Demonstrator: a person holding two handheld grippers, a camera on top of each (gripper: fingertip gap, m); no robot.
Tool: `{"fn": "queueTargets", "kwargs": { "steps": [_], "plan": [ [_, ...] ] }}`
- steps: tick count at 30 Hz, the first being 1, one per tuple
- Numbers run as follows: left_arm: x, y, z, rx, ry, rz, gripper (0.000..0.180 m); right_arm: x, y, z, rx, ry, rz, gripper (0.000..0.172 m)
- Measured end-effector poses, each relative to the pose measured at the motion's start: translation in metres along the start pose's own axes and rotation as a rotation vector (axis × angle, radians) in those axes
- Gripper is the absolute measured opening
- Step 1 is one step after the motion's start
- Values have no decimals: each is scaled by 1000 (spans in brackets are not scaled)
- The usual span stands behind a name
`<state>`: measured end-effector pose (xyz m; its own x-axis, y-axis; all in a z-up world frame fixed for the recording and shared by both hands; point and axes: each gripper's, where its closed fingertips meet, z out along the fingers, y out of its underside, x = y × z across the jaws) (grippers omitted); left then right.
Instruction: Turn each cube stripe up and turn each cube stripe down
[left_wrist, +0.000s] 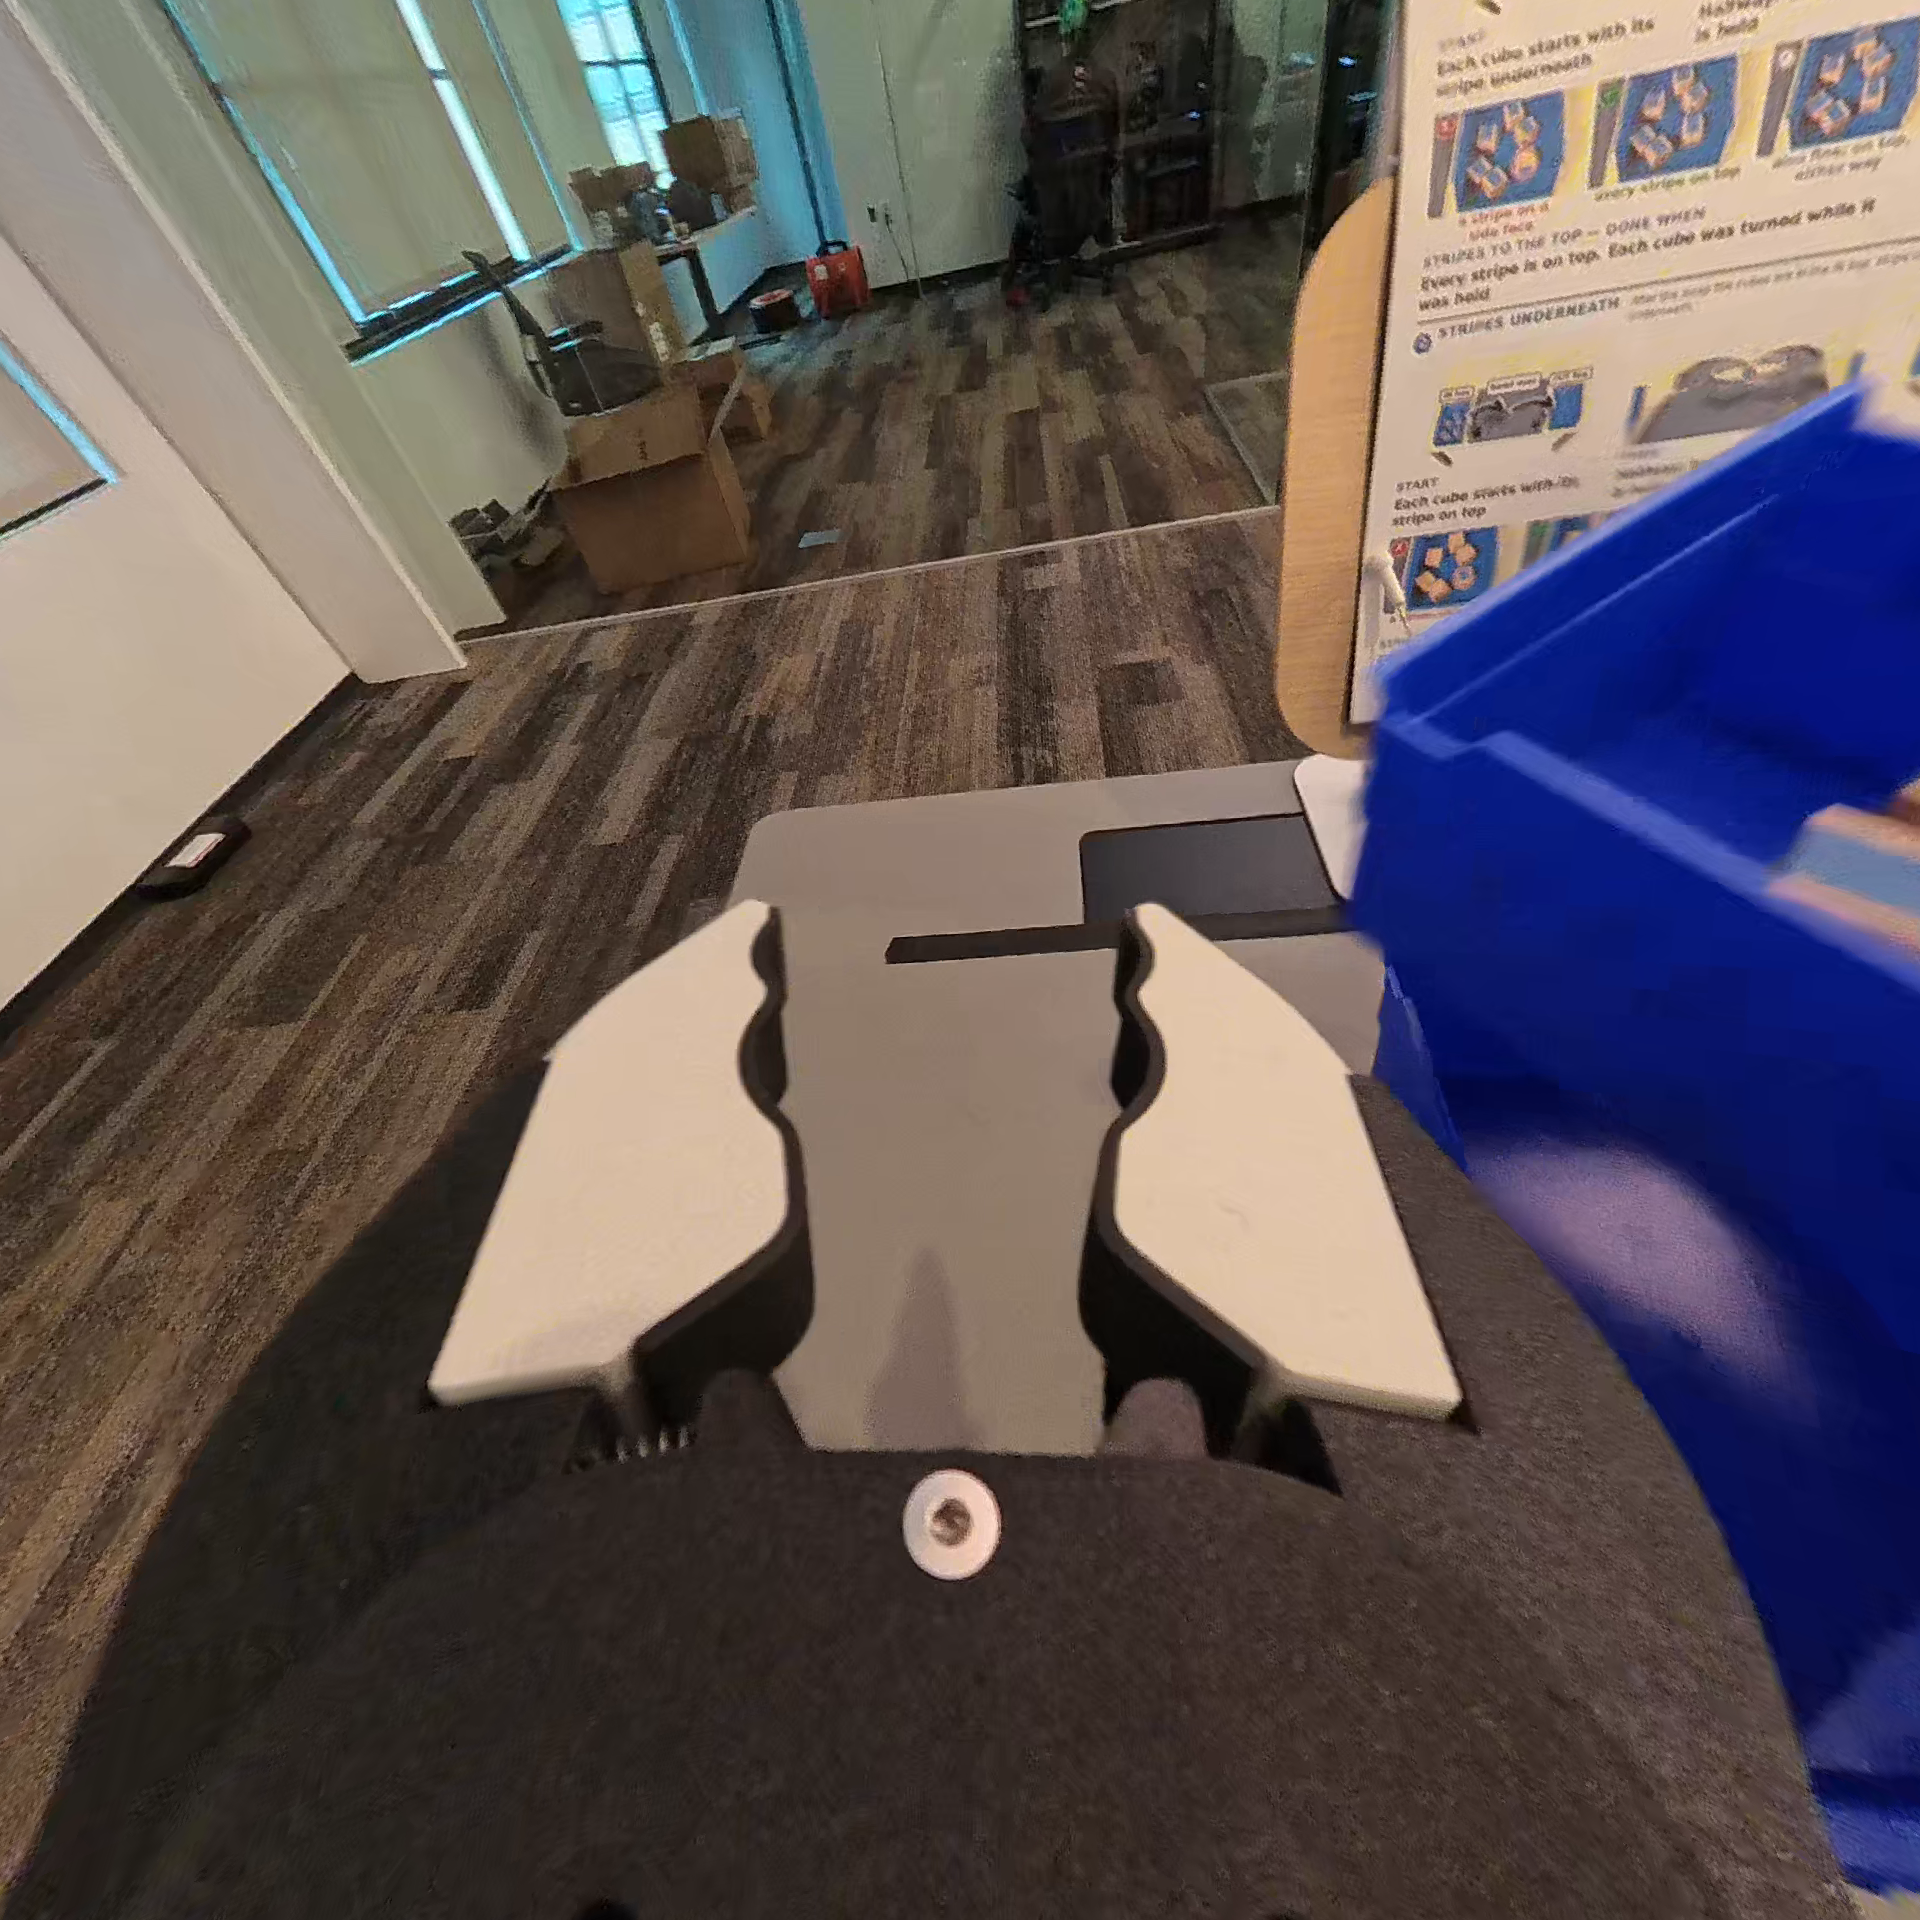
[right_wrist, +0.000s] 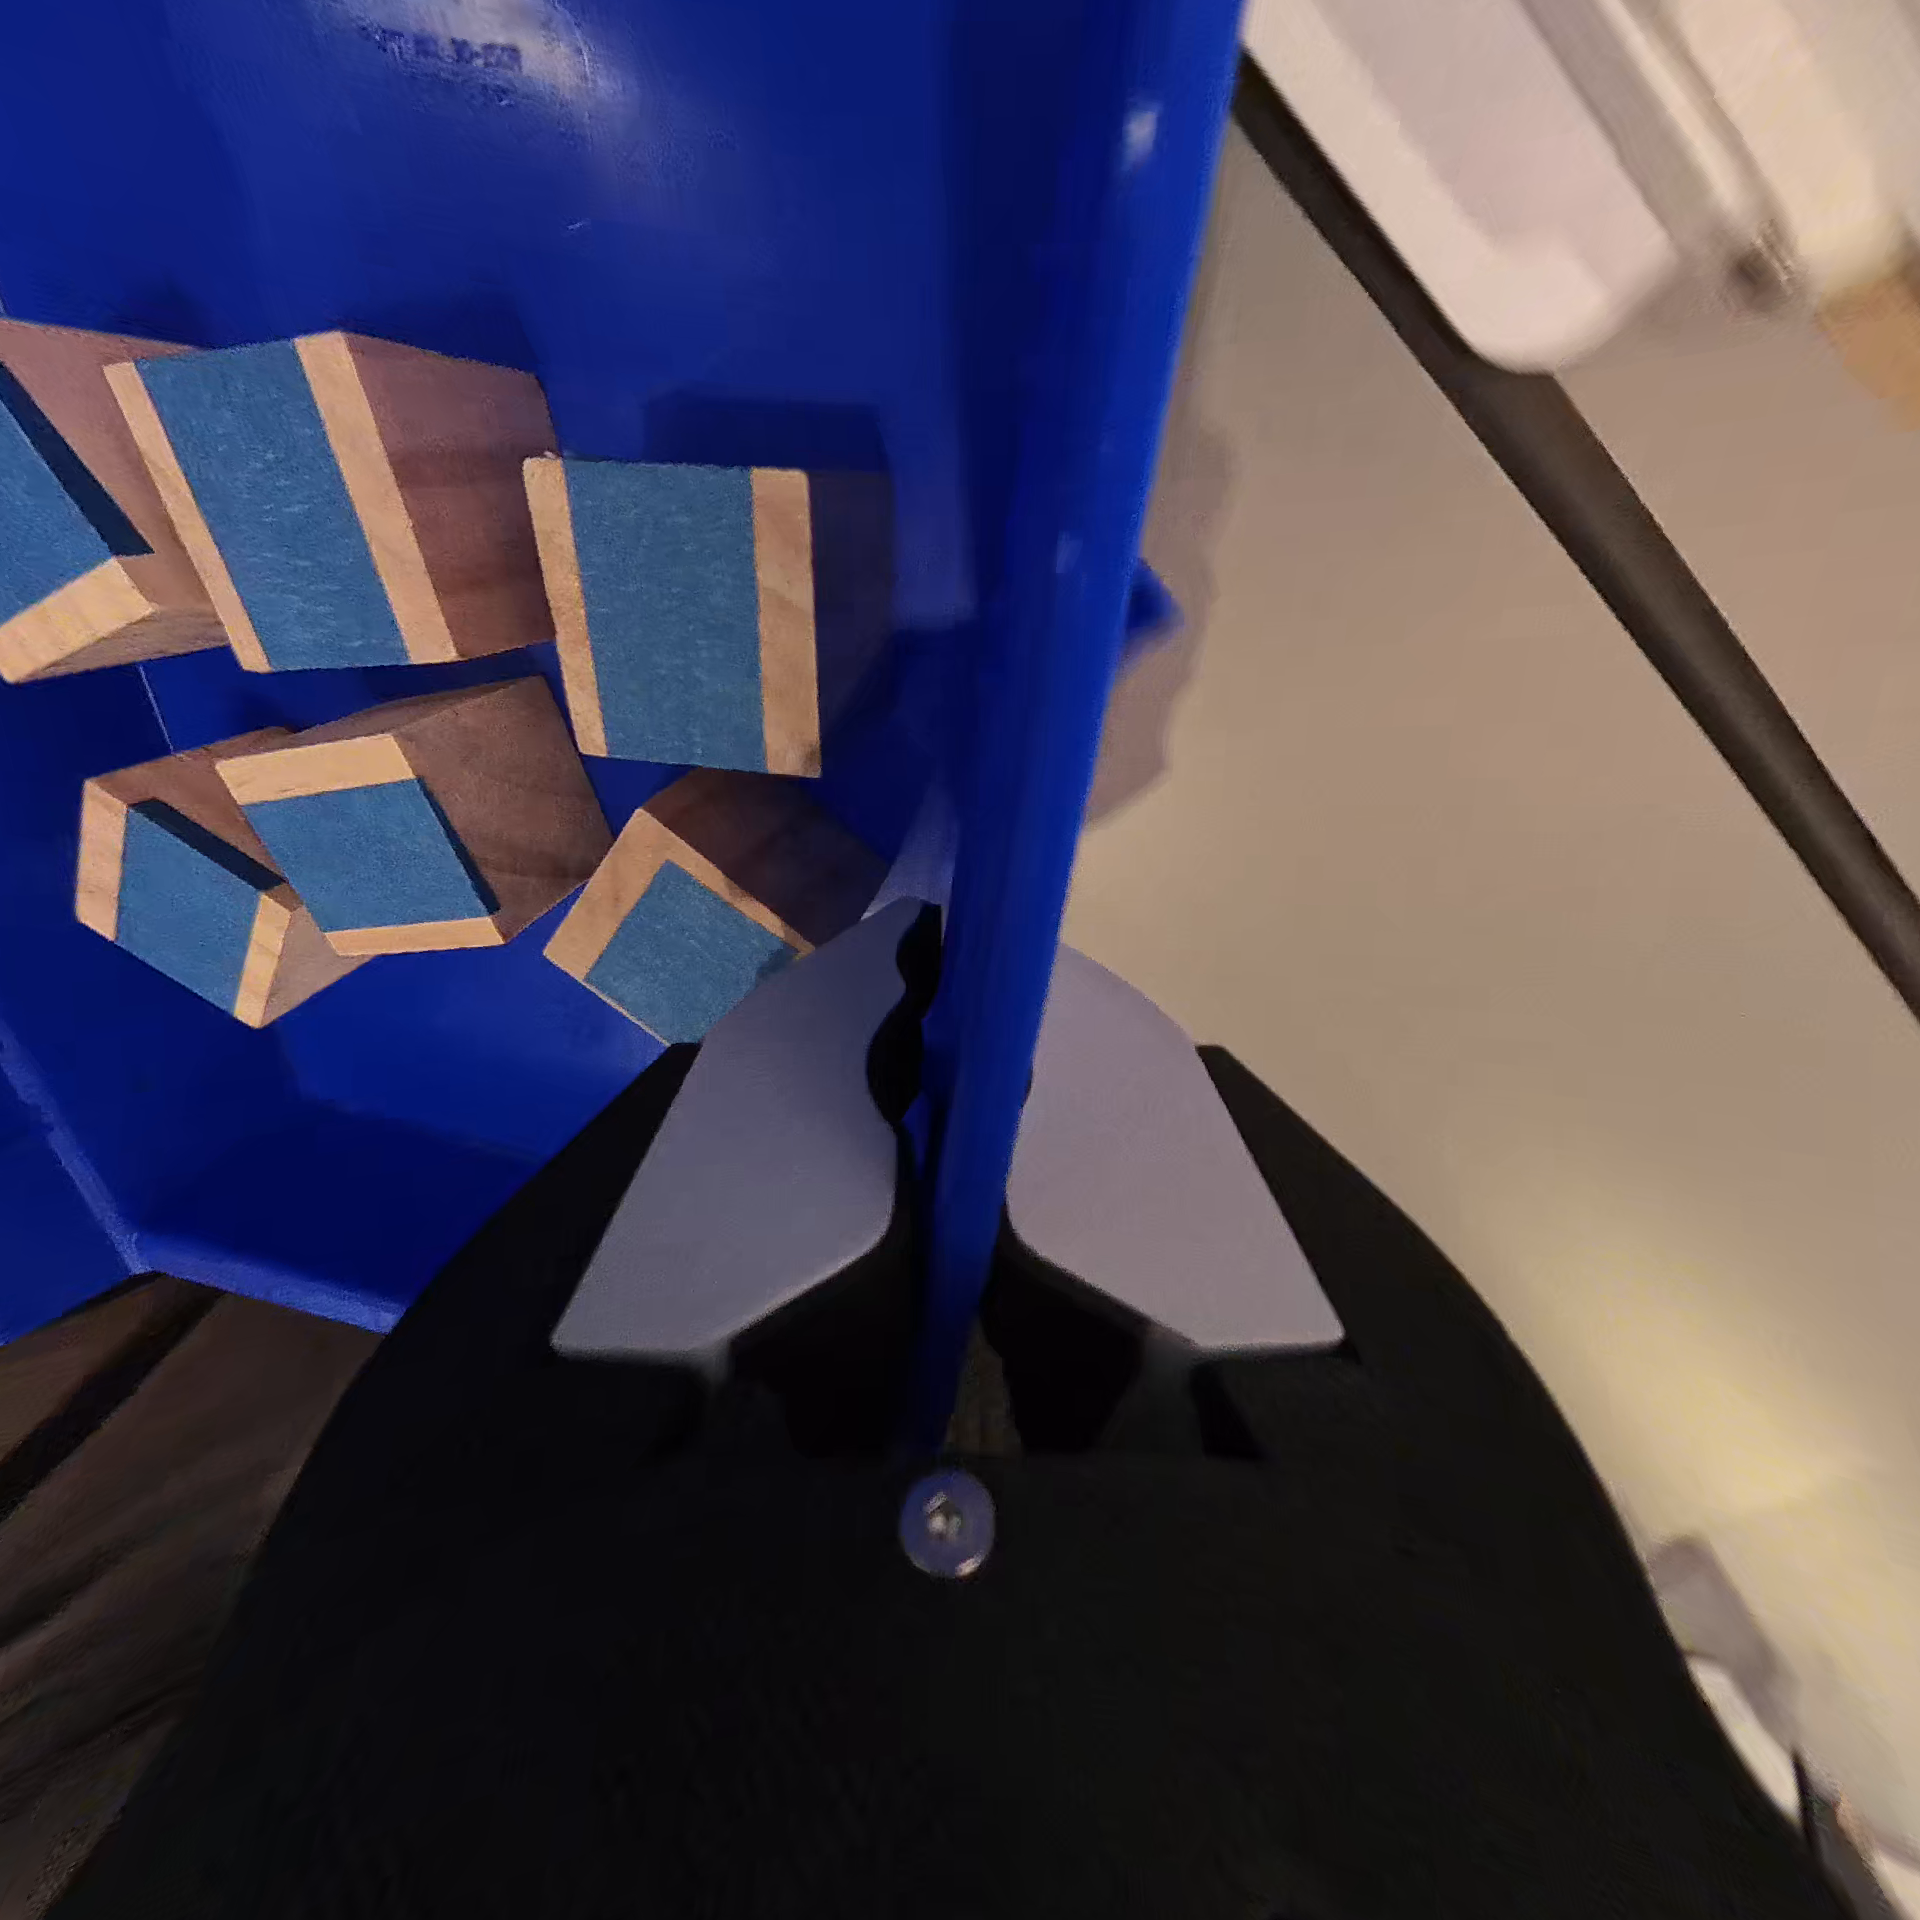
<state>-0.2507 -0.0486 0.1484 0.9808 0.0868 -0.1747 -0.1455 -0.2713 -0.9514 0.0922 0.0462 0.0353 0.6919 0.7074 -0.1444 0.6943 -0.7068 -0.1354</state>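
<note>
My right gripper (right_wrist: 971, 997) is shut on the side wall of a blue plastic bin (right_wrist: 1049, 520), one finger inside and one outside. Several wooden cubes (right_wrist: 675, 613) with blue stripes facing the camera lie inside the bin. In the left wrist view the same blue bin (left_wrist: 1662, 831) is raised and tilted at the right, blurred, with part of a cube (left_wrist: 1860, 862) showing inside. My left gripper (left_wrist: 951, 935) is open and empty above the grey table (left_wrist: 935, 862), left of the bin.
A dark flat pad (left_wrist: 1205, 868) lies on the grey table by the bin. An instruction sheet (left_wrist: 1621, 260) on a wooden board stands behind. Carpeted floor with cardboard boxes (left_wrist: 655, 478) lies beyond the table edge. A white object (right_wrist: 1475, 197) sits past the bin.
</note>
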Motion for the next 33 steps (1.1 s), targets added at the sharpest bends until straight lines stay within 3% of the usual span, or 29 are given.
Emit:
{"fn": "queueTargets", "kwargs": {
  "steps": [7, 14, 22, 27, 33],
  "plan": [
    [-20, -14, -46, 109, -151, -16, 61, -125, -117, 60, -36, -108, -208, 7],
    [-18, -17, -70, 156, -85, -58, 61, -204, -177, 99, -45, -146, -262, 7],
    [6, -3, -54, 54, 3, 15, 64, -247, -196, 161, -64, -140, -246, 8],
    [10, -1, -55, 49, 40, 11, 64, -244, -188, 208, -77, -187, -167, 7],
    [20, 0, -53, 39, 83, 27, 64, -227, -180, 229, -80, -131, -118, 8]
  ]
}}
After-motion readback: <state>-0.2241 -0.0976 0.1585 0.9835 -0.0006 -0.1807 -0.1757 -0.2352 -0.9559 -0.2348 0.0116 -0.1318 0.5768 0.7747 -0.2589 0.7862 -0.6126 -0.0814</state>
